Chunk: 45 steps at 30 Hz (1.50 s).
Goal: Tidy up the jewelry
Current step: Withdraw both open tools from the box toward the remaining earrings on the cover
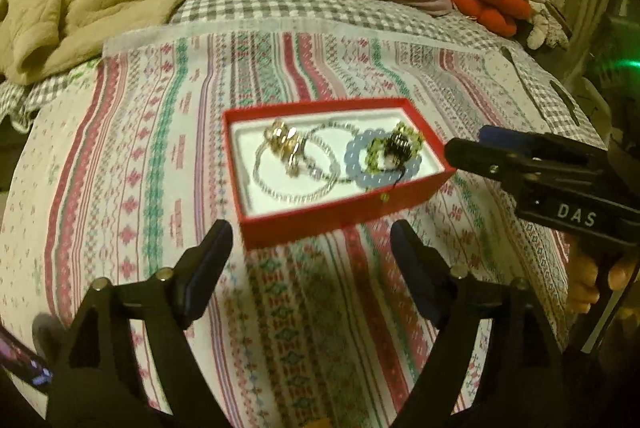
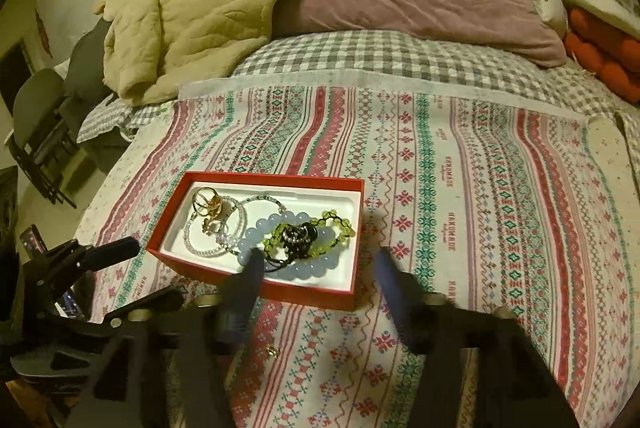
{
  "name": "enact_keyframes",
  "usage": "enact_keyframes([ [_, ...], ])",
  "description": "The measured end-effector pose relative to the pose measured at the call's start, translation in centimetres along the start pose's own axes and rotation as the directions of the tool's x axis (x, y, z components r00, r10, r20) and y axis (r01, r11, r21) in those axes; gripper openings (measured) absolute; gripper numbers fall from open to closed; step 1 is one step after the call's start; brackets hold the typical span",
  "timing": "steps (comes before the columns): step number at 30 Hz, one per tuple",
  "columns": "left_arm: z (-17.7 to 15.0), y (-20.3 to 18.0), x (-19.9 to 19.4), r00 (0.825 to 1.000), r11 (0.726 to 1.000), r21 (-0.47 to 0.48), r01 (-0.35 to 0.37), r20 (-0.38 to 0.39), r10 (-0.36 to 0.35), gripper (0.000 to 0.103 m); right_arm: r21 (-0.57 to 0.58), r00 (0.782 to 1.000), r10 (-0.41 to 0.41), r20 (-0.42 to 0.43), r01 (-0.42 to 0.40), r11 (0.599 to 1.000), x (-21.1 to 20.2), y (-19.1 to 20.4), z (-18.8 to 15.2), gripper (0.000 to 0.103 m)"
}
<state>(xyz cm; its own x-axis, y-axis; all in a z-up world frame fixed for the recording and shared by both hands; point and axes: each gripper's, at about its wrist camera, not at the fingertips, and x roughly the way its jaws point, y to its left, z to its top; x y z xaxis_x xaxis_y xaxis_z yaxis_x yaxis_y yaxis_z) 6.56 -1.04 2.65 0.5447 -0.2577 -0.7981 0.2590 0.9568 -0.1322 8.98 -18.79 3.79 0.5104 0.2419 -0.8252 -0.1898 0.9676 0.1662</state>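
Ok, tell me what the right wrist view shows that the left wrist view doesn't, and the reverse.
Only the right wrist view shows a small gold ring lying on the patterned cloth in front of the red box, and a dark chair beside the bed. Only the left wrist view shows the right gripper from the side, its body marked DAS, and a phone at the lower left edge. Both show the box holding the clear bead bracelet, blue bead bracelet and green bead bracelet.

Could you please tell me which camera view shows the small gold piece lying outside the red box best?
The right wrist view: the gold piece lies on the patterned cloth before the red box, between the gripper's fingers. The left wrist view does not show it.
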Motion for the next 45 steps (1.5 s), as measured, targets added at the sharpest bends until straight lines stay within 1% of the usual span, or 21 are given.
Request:
enact_keyframes([
  [2, -0.5, 0.1, 0.0, 1.000, 1.000, -0.009, -0.009, -0.017, 0.009, 0.082, -0.001, 1.000, 0.000, -0.014, 0.000, 1.000, -0.1, 0.1, -0.4, 0.062],
  [3, -0.8, 0.1, 0.0, 1.000, 1.000, -0.013, -0.013, -0.025, 0.013, 0.082, -0.003, 1.000, -0.003, -0.022, 0.003, 1.000, -0.2, 0.1, -0.7, 0.065],
  [4, -1.1, 0.2, 0.0, 0.999, 1.000, -0.016, -0.015, -0.029, 0.015, 0.082, -0.008, 1.000, -0.008, -0.026, 0.008, 1.000, -0.3, 0.2, -1.0, 0.070],
  [6, -1.6, 0.4, 0.0, 0.999, 1.000, -0.022, -0.020, -0.034, 0.019, 0.084, -0.020, 0.999, -0.017, -0.031, 0.016, 1.000, -0.6, 0.3, -1.5, 0.077],
  [8, -2.2, 0.6, 0.1, 0.999, 0.999, -0.022, -0.033, -0.041, 0.032, 0.090, -0.032, 0.999, -0.029, -0.034, 0.028, 0.999, -0.7, 0.5, -2.1, 0.081],
  [9, -2.5, 0.7, 0.2, 0.998, 0.999, -0.021, -0.042, -0.043, 0.041, 0.091, -0.034, 0.999, -0.036, -0.038, 0.035, 0.999, -0.7, 0.5, -2.5, 0.084],
  [11, -3.1, 0.9, 0.3, 0.997, 0.998, -0.021, -0.059, -0.049, 0.058, 0.096, -0.039, 0.997, -0.046, -0.059, 0.044, 0.998, -0.5, 0.5, -3.1, 0.087],
  [13, -3.5, 1.0, 0.3, 0.996, 0.997, -0.019, -0.071, -0.050, 0.070, 0.099, -0.044, 0.996, -0.048, -0.070, 0.045, 0.998, -0.4, 0.5, -3.7, 0.096],
  [15, -3.8, 1.1, 0.3, 0.996, 0.997, -0.015, -0.081, -0.049, 0.080, 0.101, -0.041, 0.996, -0.059, -0.064, 0.056, 0.998, -0.4, 0.4, -4.4, 0.103],
  [22, -5.3, 1.5, 0.8, 0.994, 0.996, -0.006, -0.090, -0.066, 0.089, 0.102, -0.070, 0.994, -0.074, -0.082, 0.068, 0.995, 0.4, 0.7, -6.2, 0.103],
  [27, -6.3, 1.9, 1.9, 0.987, 0.991, 0.028, -0.130, -0.088, 0.132, 0.102, -0.073, 0.988, -0.054, -0.145, 0.044, 0.996, 2.0, 0.8, -7.5, 0.103],
  [29, -6.7, 2.2, 2.4, 0.985, 0.990, 0.030, -0.138, -0.101, 0.141, 0.102, -0.079, 0.984, -0.058, -0.169, 0.045, 0.996, 2.7, 0.9, -8.0, 0.103],
  [35, -7.0, 2.3, 2.8, 0.985, 0.987, 0.060, -0.148, -0.078, 0.152, 0.103, -0.093, 0.974, -0.077, -0.213, 0.058, 0.994, 4.5, 1.3, -8.9, 0.103],
  [39, -7.1, 2.3, 3.3, 0.987, 0.986, 0.081, -0.149, -0.051, 0.153, 0.103, -0.112, 0.976, -0.093, -0.197, 0.072, 0.991, 5.1, 1.5, -9.2, 0.103],
  [45, -6.5, 2.4, 3.8, 0.989, 0.986, 0.094, -0.138, -0.046, 0.143, 0.103, -0.109, 0.977, -0.103, -0.186, 0.084, 0.990, 5.5, 1.8, -8.9, 0.103],
])
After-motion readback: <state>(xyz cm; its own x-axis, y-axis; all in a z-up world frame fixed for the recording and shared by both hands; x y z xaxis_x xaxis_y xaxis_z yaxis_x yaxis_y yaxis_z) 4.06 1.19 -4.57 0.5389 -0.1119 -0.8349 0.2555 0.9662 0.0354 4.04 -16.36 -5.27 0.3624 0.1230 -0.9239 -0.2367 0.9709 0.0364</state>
